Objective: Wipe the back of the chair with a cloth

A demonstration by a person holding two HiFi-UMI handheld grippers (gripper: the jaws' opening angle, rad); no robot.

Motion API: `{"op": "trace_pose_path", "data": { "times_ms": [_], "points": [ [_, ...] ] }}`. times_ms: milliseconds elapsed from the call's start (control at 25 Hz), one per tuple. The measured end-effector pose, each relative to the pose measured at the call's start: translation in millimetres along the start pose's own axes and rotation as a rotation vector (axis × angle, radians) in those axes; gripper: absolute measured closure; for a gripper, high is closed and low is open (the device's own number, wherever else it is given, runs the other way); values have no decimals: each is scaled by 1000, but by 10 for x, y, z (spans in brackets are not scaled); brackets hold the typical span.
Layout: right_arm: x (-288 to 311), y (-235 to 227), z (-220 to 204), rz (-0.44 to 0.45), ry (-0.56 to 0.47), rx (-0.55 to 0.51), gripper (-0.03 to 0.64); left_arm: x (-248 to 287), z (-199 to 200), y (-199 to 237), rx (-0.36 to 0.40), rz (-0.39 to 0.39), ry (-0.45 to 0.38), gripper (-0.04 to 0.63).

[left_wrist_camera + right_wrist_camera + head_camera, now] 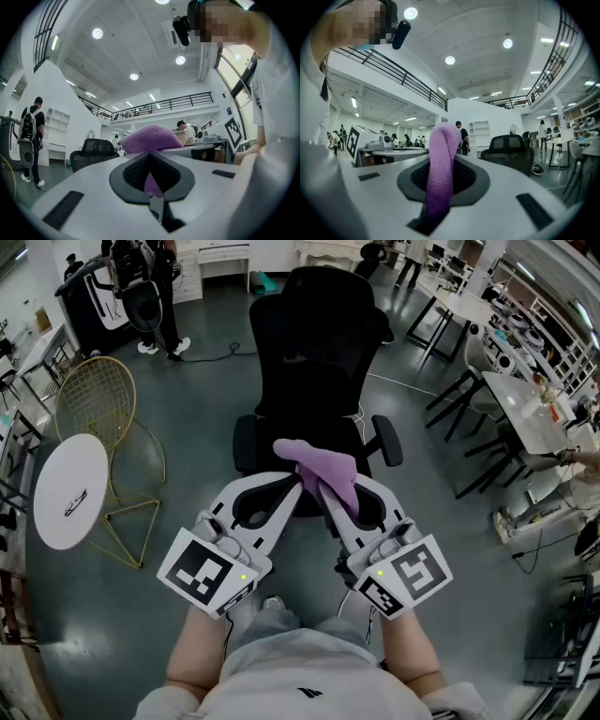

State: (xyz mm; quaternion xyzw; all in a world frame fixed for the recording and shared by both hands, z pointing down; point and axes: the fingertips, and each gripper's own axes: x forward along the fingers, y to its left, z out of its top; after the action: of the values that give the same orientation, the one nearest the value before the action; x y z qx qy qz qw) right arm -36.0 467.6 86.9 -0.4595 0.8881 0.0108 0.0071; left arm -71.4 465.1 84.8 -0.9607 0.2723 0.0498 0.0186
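A black office chair [319,343] stands right in front of me, its tall backrest beyond both grippers; it also shows as a chair [93,150] in the left gripper view and as a chair [511,150] in the right gripper view. A purple cloth [323,470] hangs bunched between the two grippers, over the chair's seat area. My left gripper [298,479] is shut on one end of the cloth [150,138]. The right gripper [326,493] is shut on the cloth [440,164], which runs as a band through its jaws. The cloth is apart from the backrest.
A gold wire chair [98,404] and a small round white table [70,488] stand at the left. White tables [530,413] with black stools fill the right side. People [159,287] stand by a black machine at the back left. Cables lie on the grey floor.
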Motion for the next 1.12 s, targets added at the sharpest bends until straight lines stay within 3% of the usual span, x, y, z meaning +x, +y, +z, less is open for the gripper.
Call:
{"op": "trace_pose_path", "data": {
  "times_ms": [640, 840, 1120],
  "points": [
    [79, 38, 1, 1, 4, 11, 559, -36, -8, 40, -3, 1, 13, 583],
    [112, -27, -67, -9, 18, 76, 558, -3, -45, 99, 5, 3, 26, 583],
    [210, -263, -134, -46, 32, 41, 563, 216, -129, 260, 0, -1, 23, 583]
  ]
}}
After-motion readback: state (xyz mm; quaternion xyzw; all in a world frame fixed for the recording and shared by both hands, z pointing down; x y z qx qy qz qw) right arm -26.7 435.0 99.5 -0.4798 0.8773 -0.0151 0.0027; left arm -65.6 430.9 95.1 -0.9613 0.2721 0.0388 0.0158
